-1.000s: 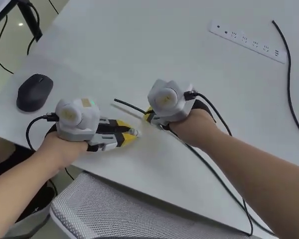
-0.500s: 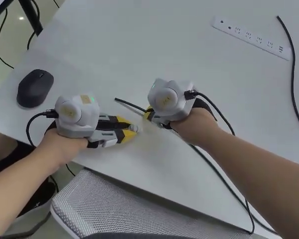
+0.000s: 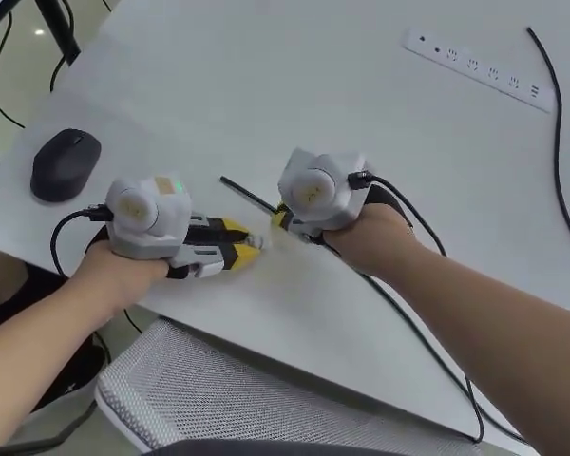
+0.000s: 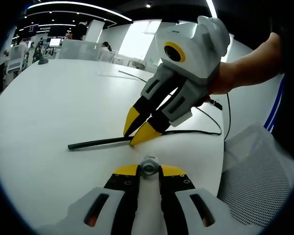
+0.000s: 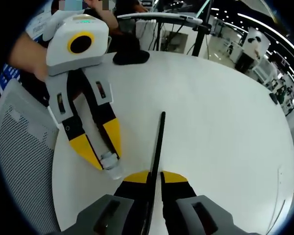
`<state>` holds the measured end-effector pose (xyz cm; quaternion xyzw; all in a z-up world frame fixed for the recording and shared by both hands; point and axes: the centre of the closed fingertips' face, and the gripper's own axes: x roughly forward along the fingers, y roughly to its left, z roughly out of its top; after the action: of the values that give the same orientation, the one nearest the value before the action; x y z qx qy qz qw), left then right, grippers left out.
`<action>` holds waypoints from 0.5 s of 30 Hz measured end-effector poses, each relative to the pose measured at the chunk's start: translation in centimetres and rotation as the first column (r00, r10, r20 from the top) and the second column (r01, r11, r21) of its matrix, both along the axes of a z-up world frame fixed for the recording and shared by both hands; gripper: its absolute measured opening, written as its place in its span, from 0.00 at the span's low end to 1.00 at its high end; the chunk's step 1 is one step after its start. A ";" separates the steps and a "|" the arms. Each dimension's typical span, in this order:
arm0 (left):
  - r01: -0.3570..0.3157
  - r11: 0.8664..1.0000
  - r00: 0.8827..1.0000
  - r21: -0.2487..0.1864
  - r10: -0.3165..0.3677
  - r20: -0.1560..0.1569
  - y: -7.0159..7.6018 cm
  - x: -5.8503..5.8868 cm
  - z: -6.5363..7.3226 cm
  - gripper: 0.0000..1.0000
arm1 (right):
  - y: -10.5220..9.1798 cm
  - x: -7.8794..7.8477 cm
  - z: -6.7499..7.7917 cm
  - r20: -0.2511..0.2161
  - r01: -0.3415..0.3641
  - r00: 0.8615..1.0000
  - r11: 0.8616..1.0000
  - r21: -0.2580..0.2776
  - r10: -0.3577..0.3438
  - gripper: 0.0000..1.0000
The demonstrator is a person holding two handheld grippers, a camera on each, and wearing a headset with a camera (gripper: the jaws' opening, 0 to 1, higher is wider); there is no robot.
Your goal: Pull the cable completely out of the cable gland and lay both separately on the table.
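Note:
My left gripper [image 3: 247, 245] lies low over the white table [image 3: 266, 104] near its front edge, shut on a small silver cable gland [image 3: 257, 243]. The gland [image 4: 149, 165] sits between its yellow jaws. Just to the right, my right gripper [image 3: 279, 220] is shut on a thin black cable [image 3: 242, 194], whose free end points away to the left. In the left gripper view the right gripper [image 4: 135, 134] pinches the cable [image 4: 98, 143], which lies on the table apart from the gland. In the right gripper view the cable [image 5: 159, 142] runs up from my right gripper [image 5: 155, 177], beside the left gripper [image 5: 104, 157] and gland [image 5: 110, 162].
A black mouse [image 3: 65, 163] rests at the table's left. A white power strip [image 3: 480, 68] and a black cord [image 3: 558, 142] lie at the far right. A grey mesh chair [image 3: 218, 399] stands below the front edge. The grippers' own leads trail toward me.
The head view has shifted a little. Both grippers keep their holds and stay almost still, close together.

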<state>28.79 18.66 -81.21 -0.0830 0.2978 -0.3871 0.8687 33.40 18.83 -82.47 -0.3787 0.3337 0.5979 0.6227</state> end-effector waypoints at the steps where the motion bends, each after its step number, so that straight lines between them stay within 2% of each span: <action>1: 0.001 1.000 1.000 0.000 -0.001 -0.001 0.0 0.0 0.0 0.16 | 0.0 0.0 0.0 0.001 0.001 1.000 1.000 0.000 -0.001 0.04; 8: -0.008 1.000 1.000 -0.009 0.008 -0.010 0.1 -0.1 0.0 0.16 | -0.1 0.1 0.1 0.006 0.007 1.000 1.000 -0.001 -0.007 0.07; 15: -0.009 1.000 1.000 -0.008 0.009 -0.007 0.3 -0.1 0.1 0.17 | 0.0 0.3 1.6 0.023 0.020 1.000 0.999 0.034 -0.021 0.11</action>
<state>28.68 18.96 -81.15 -0.0891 0.2991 -0.3840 0.8690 33.74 18.81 -80.84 -0.3715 0.3202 0.5925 0.6391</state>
